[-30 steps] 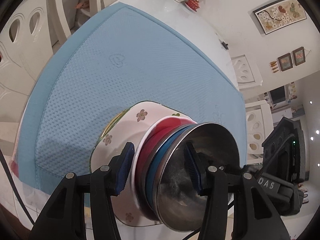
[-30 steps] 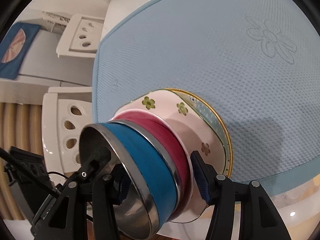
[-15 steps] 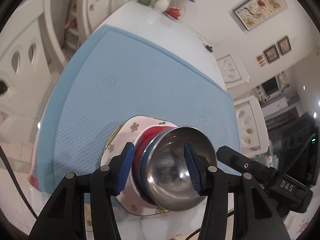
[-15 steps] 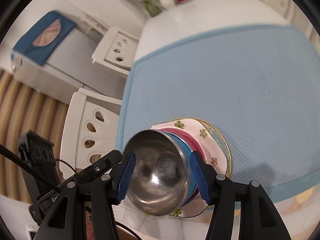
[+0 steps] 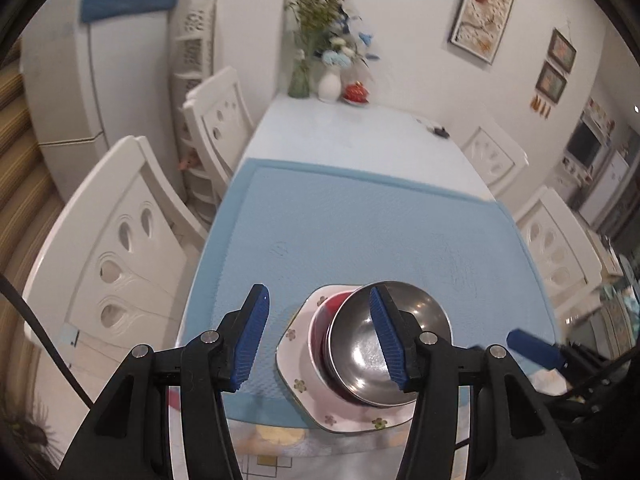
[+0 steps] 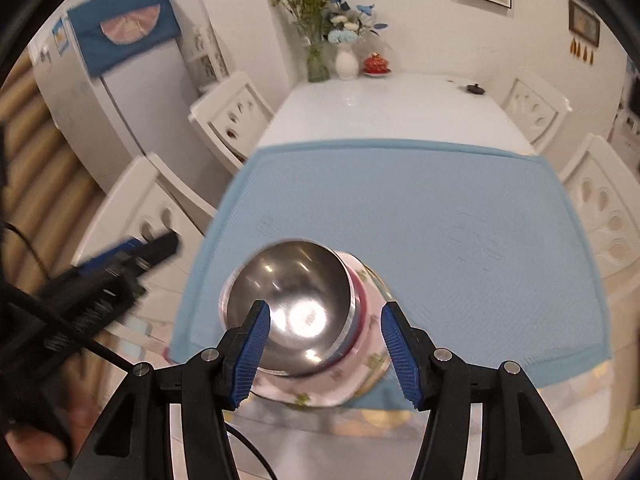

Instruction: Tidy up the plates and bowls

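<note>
A stack stands near the front edge of the light blue mat (image 5: pixel 360 220): a white floral plate (image 5: pixel 294 364) at the bottom, a red bowl (image 5: pixel 320 320) on it, and a steel bowl (image 5: pixel 384 344) on top. My left gripper (image 5: pixel 318 298) hovers open above the stack's left side, touching nothing. The right gripper (image 6: pixel 325 312) is also open, high over the steel bowl (image 6: pixel 296 308) and the floral plate (image 6: pixel 320 388), with nothing held. Each view catches the other tool: the right gripper (image 5: pixel 536 350) at the right, the left gripper (image 6: pixel 132 256) blurred at the left.
The mat covers the near half of a white table (image 5: pixel 340 132). Vases with flowers (image 5: pixel 330 80) and a small red pot (image 5: pixel 356 92) stand at its far end. White chairs (image 5: pixel 112 264) line both long sides. A fridge (image 5: pixel 80 80) is at the back left.
Both grippers have risen and drawn back from the stack, levelling out from a rolled pose. The stack now looks smaller and has stayed on the mat.
</note>
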`<state>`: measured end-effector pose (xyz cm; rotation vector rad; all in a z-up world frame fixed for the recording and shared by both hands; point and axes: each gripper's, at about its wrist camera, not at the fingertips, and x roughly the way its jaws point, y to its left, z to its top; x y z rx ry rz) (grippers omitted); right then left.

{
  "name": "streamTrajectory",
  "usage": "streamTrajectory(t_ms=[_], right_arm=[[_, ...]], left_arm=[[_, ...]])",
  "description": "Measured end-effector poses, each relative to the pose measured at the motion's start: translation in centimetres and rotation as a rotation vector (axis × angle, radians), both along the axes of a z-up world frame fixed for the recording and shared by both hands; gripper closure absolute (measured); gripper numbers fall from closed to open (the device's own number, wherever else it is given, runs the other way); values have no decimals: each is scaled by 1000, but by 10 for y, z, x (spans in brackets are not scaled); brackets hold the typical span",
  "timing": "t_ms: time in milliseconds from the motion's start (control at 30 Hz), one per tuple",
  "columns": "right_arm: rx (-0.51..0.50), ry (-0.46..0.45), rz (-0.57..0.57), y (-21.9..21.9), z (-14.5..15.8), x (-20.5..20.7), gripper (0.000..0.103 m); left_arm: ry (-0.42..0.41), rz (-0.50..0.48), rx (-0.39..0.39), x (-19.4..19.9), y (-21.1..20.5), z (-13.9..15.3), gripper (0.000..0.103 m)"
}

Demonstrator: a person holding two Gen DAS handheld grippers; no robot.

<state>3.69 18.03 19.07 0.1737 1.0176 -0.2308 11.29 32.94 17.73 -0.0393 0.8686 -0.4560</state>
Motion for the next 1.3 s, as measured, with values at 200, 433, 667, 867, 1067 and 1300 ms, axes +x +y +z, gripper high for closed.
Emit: streamTrajectory(t_ms=[200,433,667,867,1067,1300], right_arm=[[-50,56,-31,-4,-4,-3,47],[-54,81,-51,-7,-8,-4,47],[-53,79,-43,0,-7,-4,47],[-44,88,-35,4,-11,-2,47],[-30,102,-40,5,-15,-1,47],[-11,114,-61,2,-19,2,47]], left_arm=[[-21,18,34,-5,-8,-3,53],[14,13,17,-6,-10,-9,53],[7,3,27,-13,-13,-10,53],[34,16,41,-13,-11,-16,53],[33,23,47,-14,-10,-18,45],[39,8,55,-10,-12,-20,45]])
